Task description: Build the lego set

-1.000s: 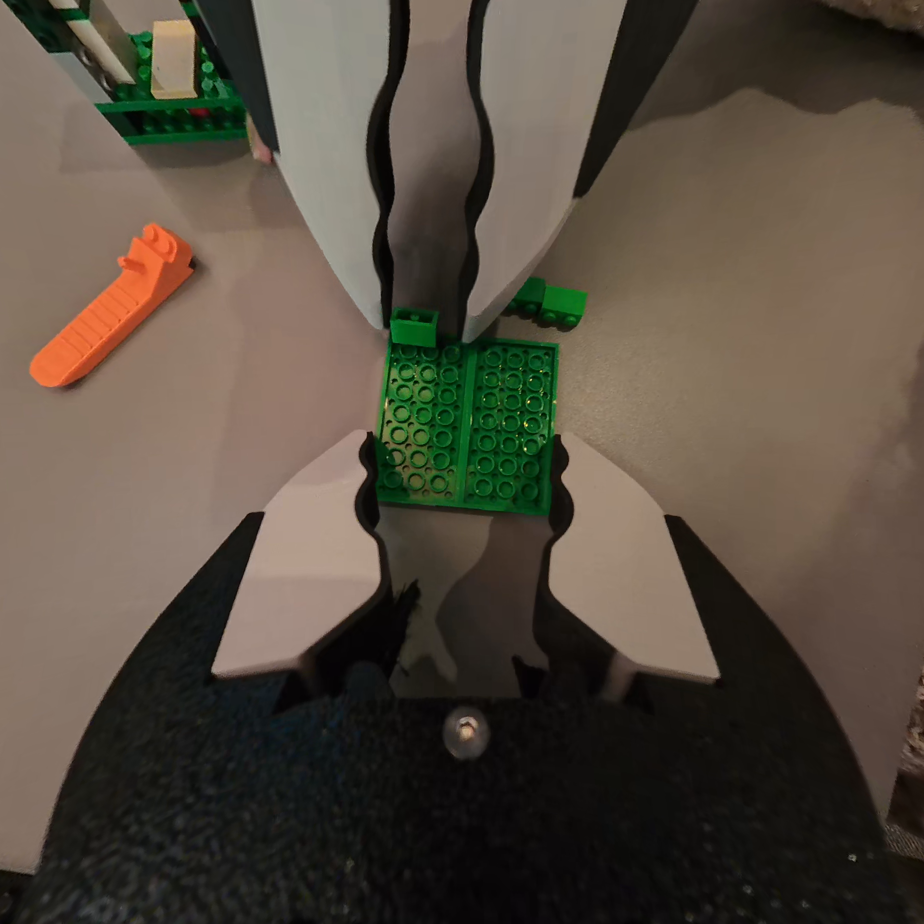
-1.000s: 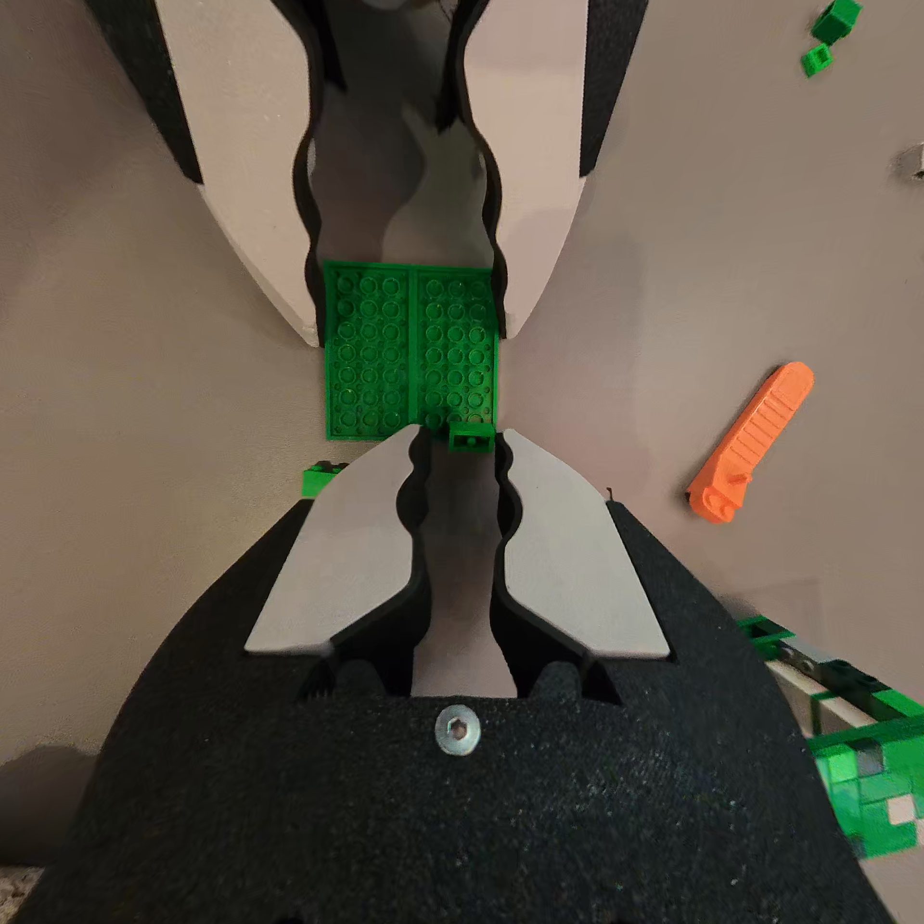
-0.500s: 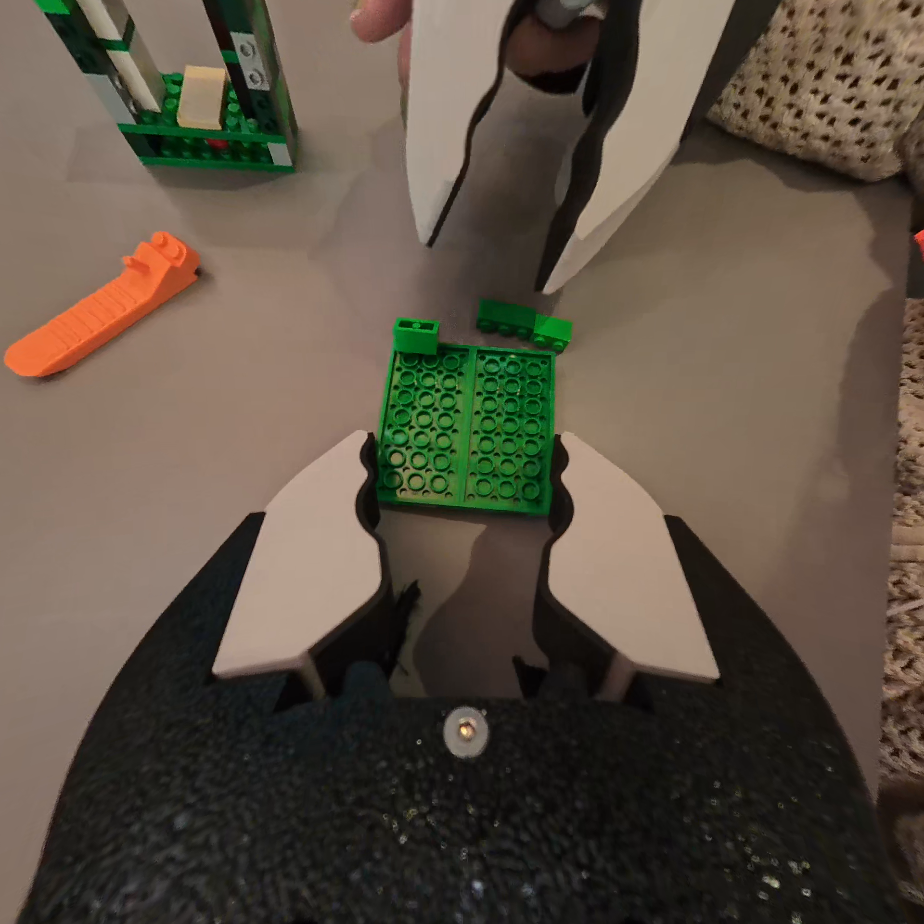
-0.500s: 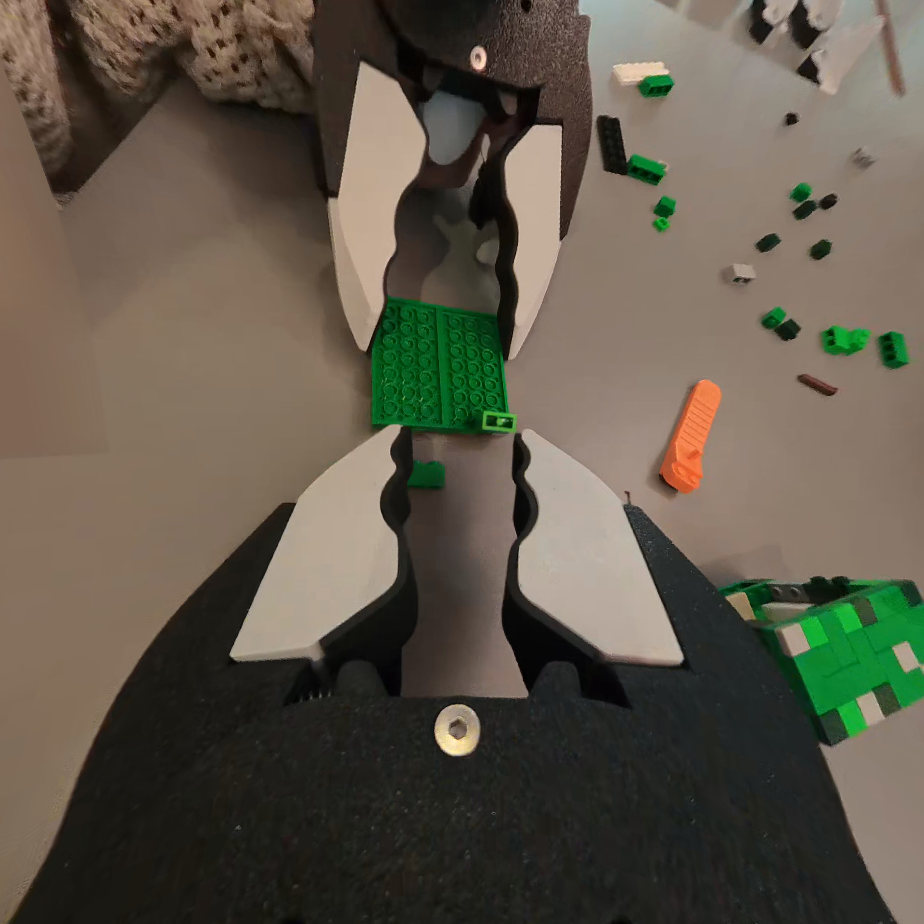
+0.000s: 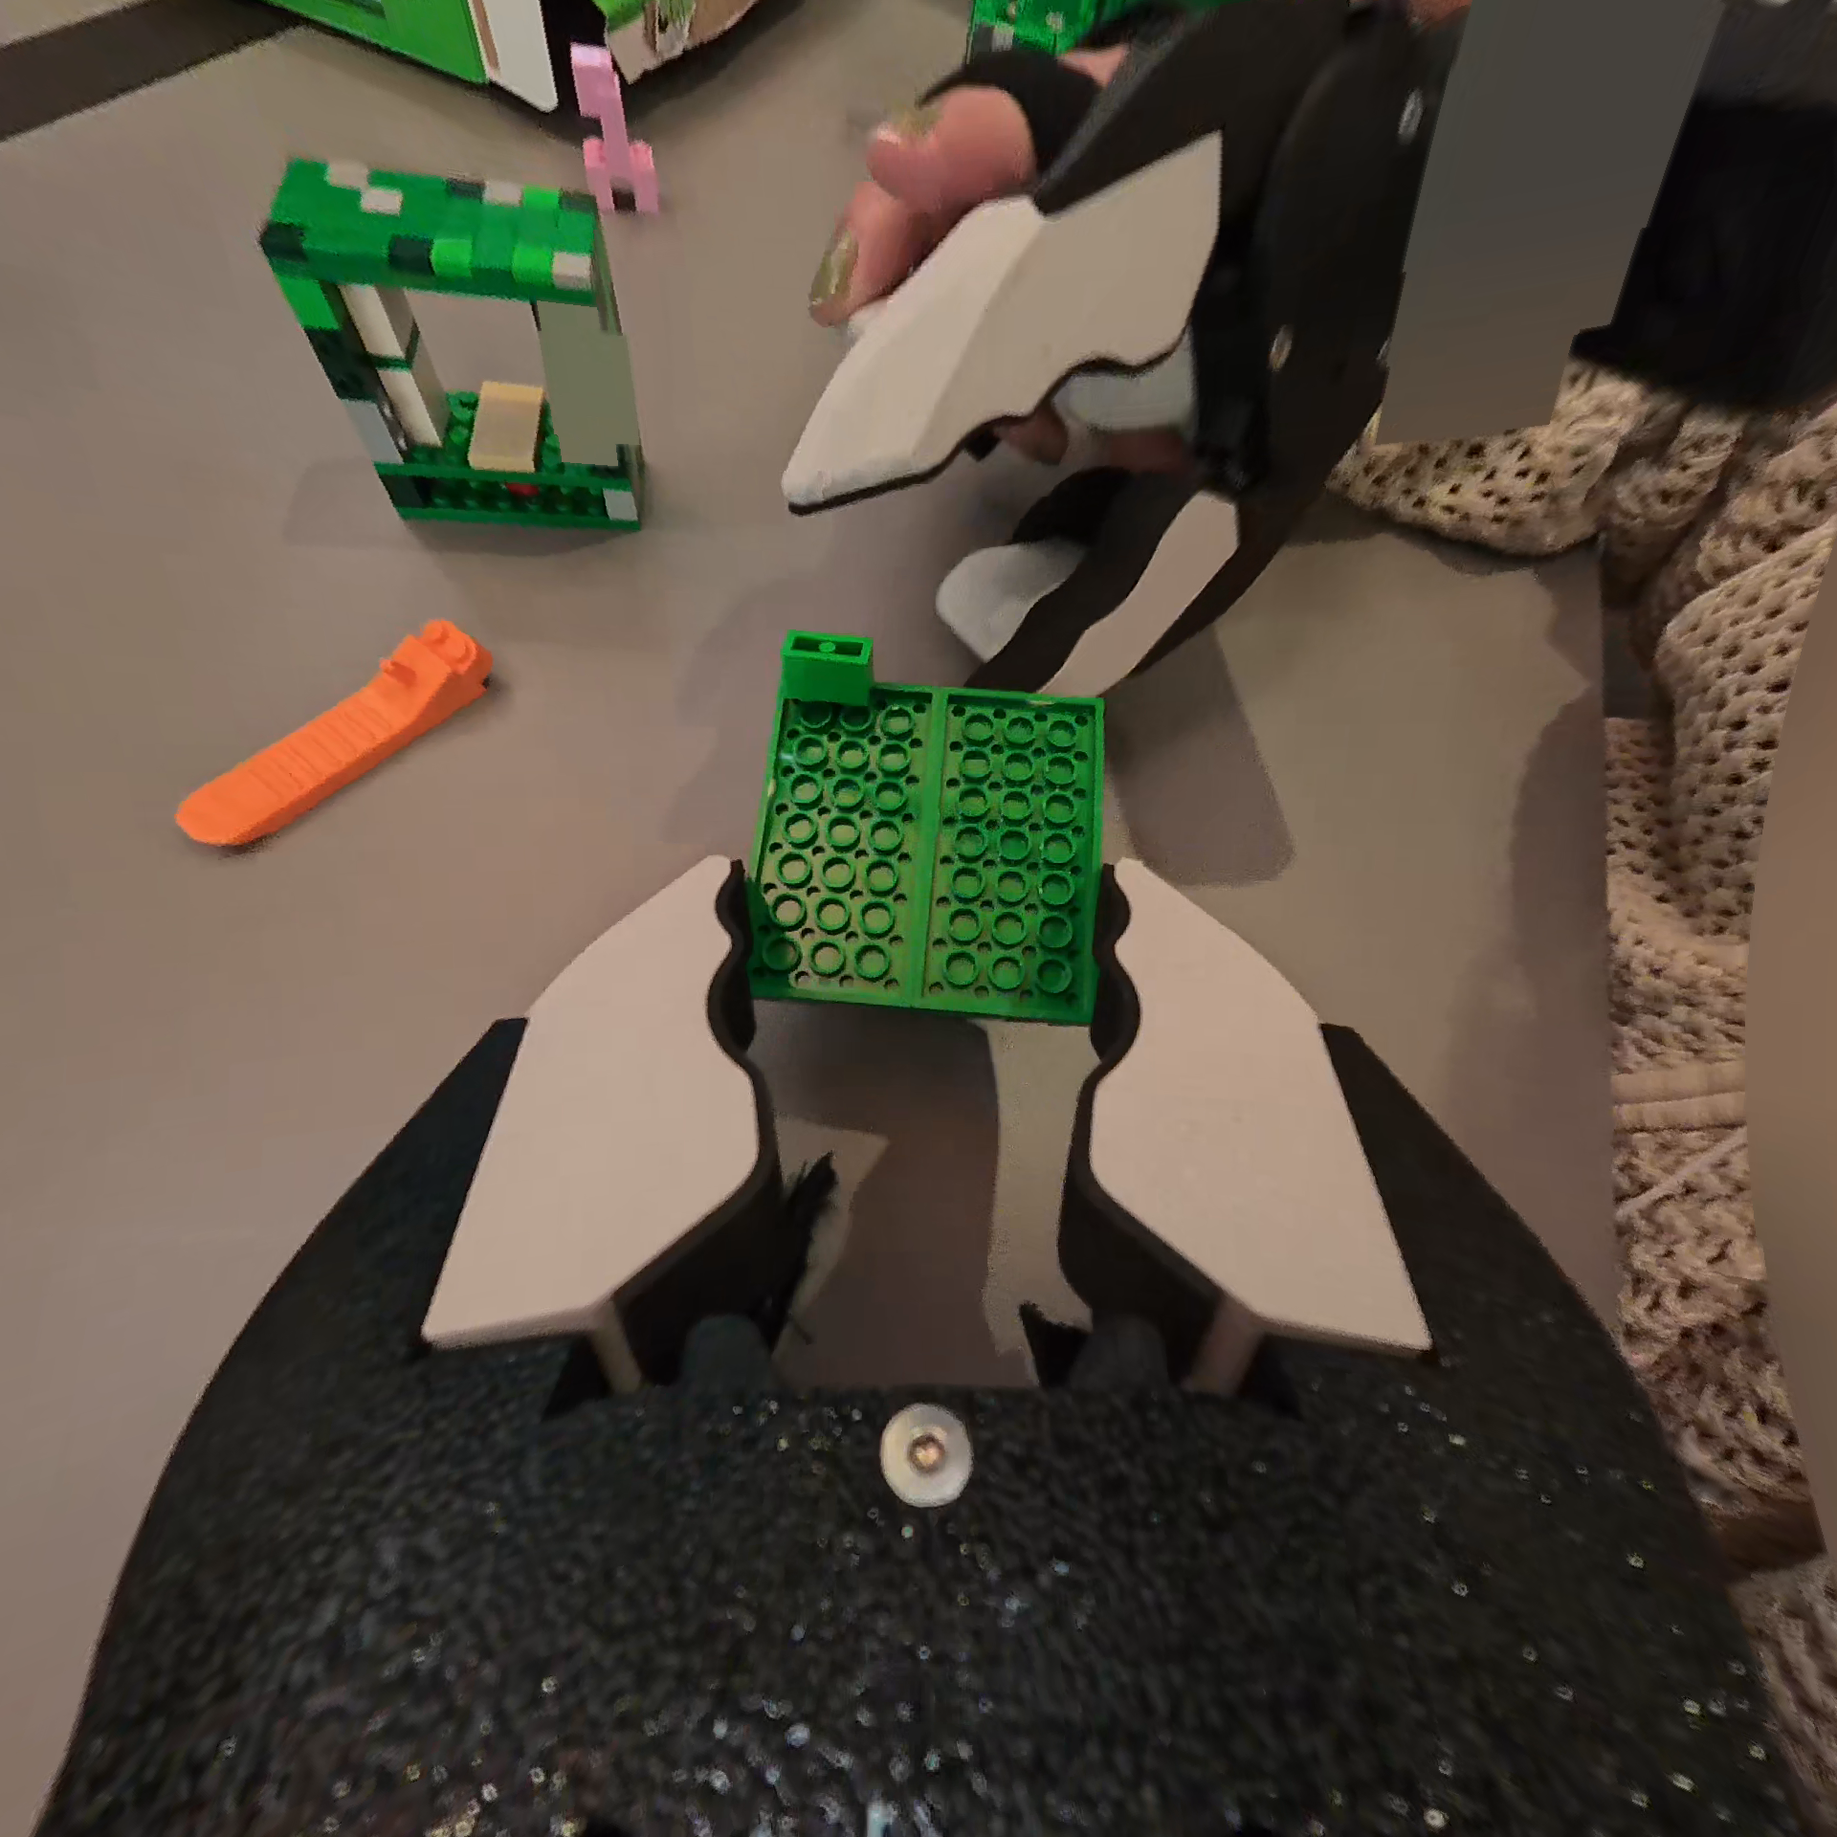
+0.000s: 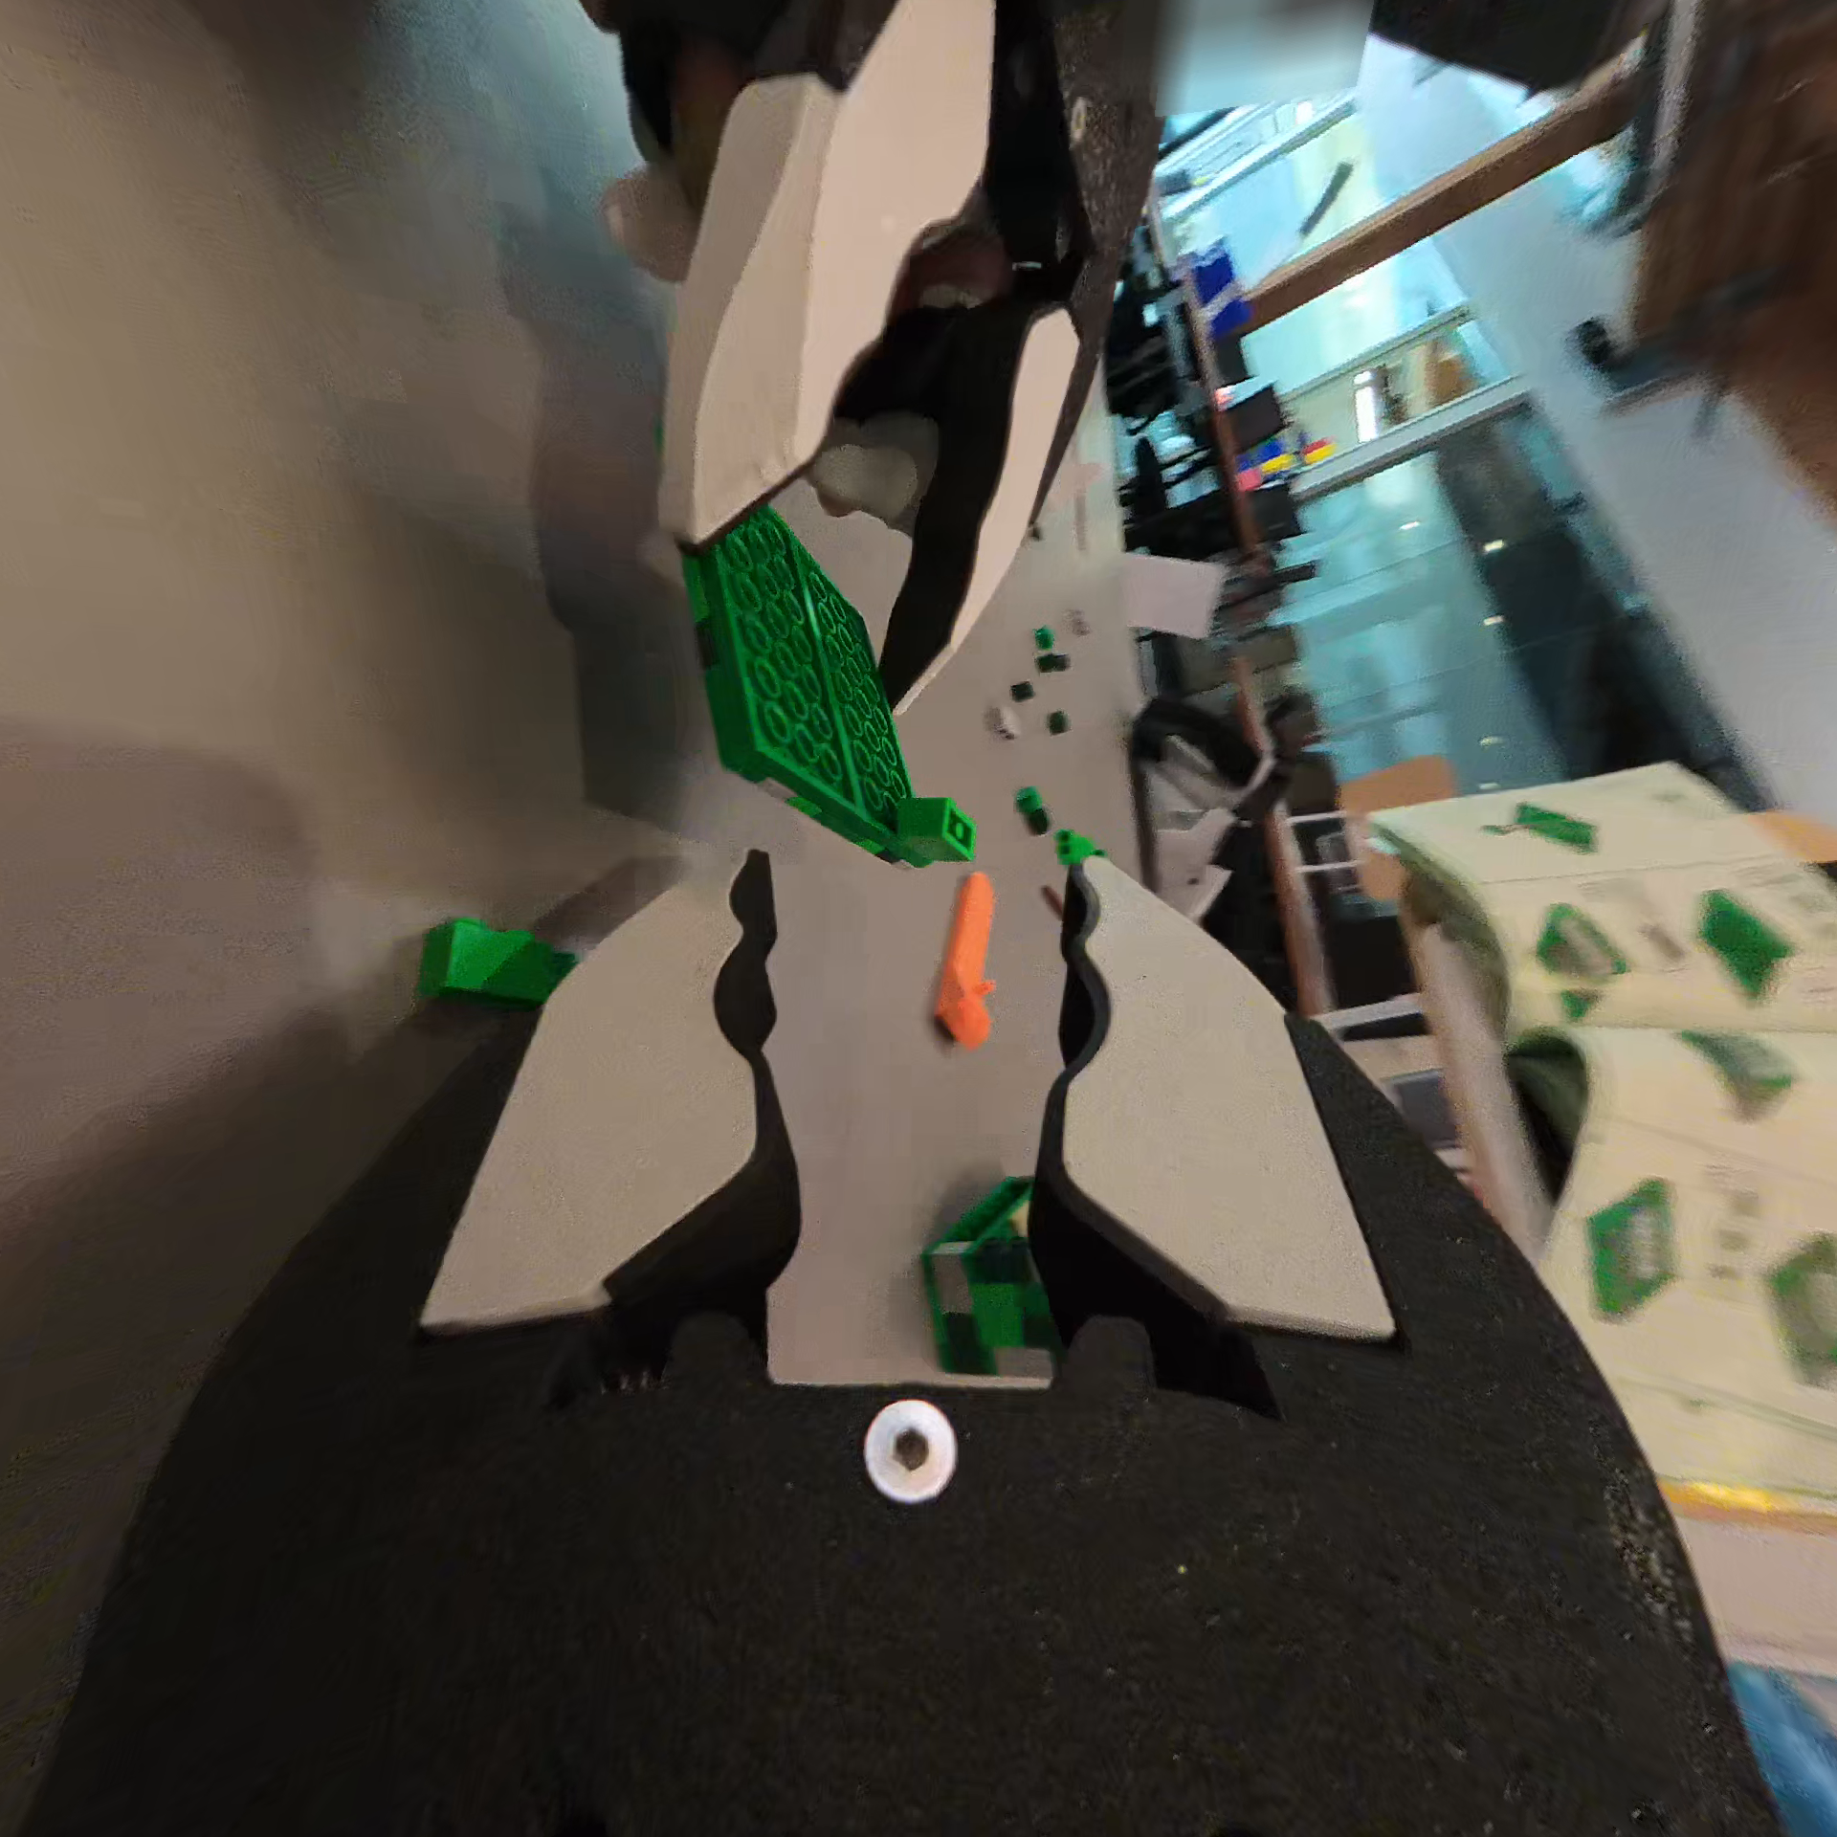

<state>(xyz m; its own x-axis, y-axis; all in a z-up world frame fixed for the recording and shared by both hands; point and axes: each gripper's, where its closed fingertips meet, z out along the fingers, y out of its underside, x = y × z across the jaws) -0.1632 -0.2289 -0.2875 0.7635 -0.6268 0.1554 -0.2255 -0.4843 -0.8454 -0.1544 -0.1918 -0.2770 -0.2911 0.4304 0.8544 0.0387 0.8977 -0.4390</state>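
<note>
Now our left gripper (image 5: 919,929) grips green plate (image 5: 924,845), small brick (image 5: 827,664) on far corner; right gripper (image 6: 915,900) open, empty, beyond plate.

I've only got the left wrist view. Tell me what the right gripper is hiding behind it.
Observer: A loose green brick lies on the table, just left of the right gripper in its own view.
Operator: Report any other loose pieces.
Observer: Small green and dark pieces lie scattered on the table beyond the green plate.
Operator: Now tell me what's past the table.
Observer: Printed sheets with green pictures show at the right side of that view.
</note>
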